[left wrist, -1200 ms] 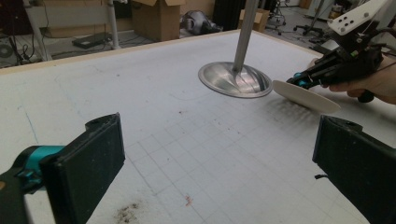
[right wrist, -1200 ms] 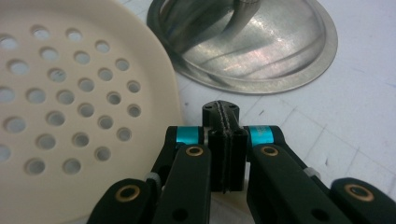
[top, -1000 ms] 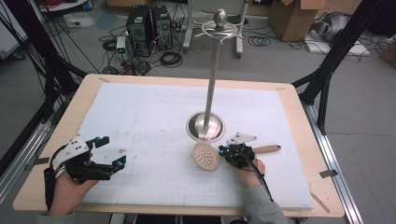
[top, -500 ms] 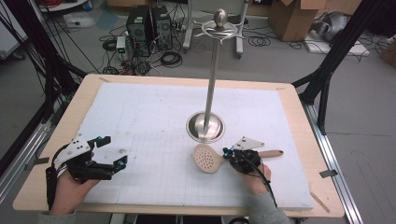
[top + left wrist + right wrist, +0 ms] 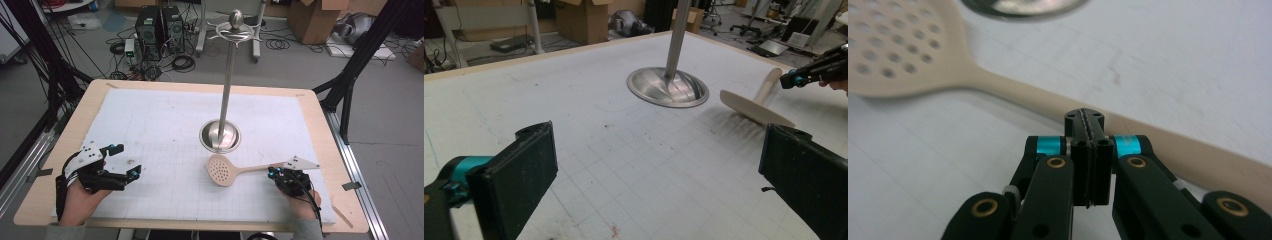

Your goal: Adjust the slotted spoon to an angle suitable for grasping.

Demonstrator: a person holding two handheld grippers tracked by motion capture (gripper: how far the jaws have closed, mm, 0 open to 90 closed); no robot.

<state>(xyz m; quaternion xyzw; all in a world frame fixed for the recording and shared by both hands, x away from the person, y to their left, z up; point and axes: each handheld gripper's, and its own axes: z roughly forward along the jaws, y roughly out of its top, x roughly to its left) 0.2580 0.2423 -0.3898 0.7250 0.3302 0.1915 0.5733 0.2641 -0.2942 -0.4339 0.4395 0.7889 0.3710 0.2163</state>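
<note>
the beige perforated plastic skimmer (image 5: 225, 170) is approached at its handle by the right gripper (image 5: 274, 173), jaws pressed together empty, which must be opened next, while the left gripper (image 5: 125, 161) is held wide open.

Ahead of the left hand-held gripper (image 5: 122, 161) the white mat on the counter (image 5: 150, 120) lies bare, open to passage. Far to its right stands the steel stand (image 5: 220, 135), whose tall pole blocks the middle. The slotted spoon (image 5: 235, 171) lies across the mat just before the right hand-held gripper (image 5: 274, 173), barring its way toward the stand's base.
</note>
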